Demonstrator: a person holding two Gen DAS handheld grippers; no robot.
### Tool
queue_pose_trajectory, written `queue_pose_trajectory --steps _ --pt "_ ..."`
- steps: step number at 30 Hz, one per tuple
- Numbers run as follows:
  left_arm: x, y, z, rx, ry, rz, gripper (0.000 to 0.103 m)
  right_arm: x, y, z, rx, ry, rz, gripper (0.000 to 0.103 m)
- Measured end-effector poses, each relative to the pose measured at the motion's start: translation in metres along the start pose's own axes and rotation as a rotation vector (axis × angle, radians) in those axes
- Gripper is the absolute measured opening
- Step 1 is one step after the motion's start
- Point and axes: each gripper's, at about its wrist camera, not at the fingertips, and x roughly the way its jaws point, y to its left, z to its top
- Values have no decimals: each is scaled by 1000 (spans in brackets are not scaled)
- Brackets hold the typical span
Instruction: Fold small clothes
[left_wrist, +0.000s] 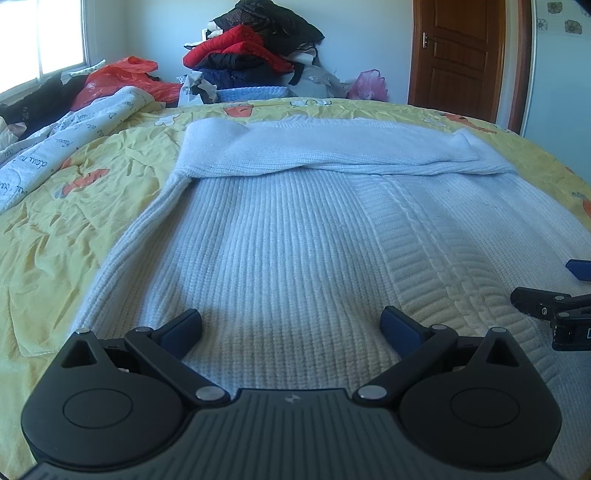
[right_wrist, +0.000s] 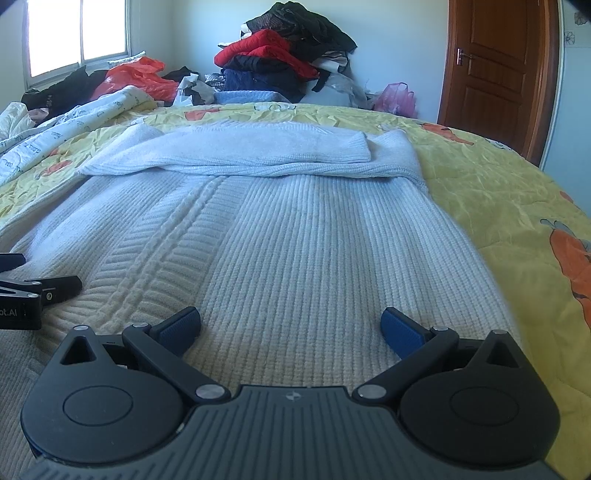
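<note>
Both grippers hover low over a pale blue ribbed-knit sweater (left_wrist: 280, 229), which lies flat on the bed just ahead of their fingers. The left gripper (left_wrist: 291, 328) has its blue-padded fingers (left_wrist: 183, 330) spread wide, holding nothing; the right gripper (right_wrist: 290, 328) is equally wide and empty. Beyond the fingers, sleeves are folded across the sweater's far end. The right view alone shows the sweater's right edge against the crinkled yellow carrot-print bedcover (right_wrist: 498, 192). Farther off stand a heap of red and dark clothes (left_wrist: 255, 48) and a brown wooden door (right_wrist: 495, 74).
</note>
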Motion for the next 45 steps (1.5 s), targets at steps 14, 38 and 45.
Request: queue_pose_trajectory --steps 14,38,45 --pt "1 2 1 -10 -5 -14 103 -1 4 -3 -5 -12 -13 102" --pt "-3 1 -2 8 -2 -16 103 -11 6 -9 10 -20 -36 101" --pt "-11 1 -7 20 5 -15 103 -18 7 -14 9 -18 -33 101"
